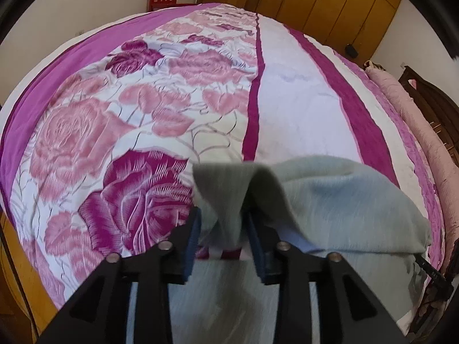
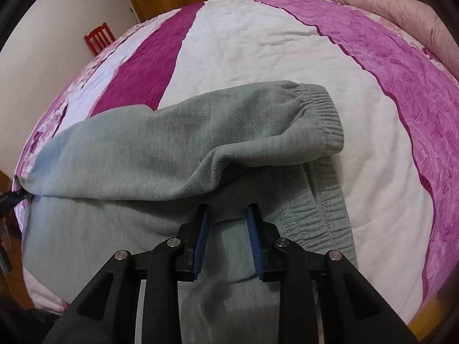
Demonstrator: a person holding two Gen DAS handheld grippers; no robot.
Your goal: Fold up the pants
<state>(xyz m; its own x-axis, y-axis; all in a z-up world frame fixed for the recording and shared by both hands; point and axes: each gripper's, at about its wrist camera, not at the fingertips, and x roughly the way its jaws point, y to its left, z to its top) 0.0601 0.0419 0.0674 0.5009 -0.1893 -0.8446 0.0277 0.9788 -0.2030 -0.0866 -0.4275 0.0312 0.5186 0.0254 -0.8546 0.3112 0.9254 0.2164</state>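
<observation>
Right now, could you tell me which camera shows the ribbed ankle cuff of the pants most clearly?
The right wrist view: the ankle cuff lies in full sight on the folded-over leg, above the waistband. The left wrist view shows only a blurred fold of the pants, no cuff.
</observation>
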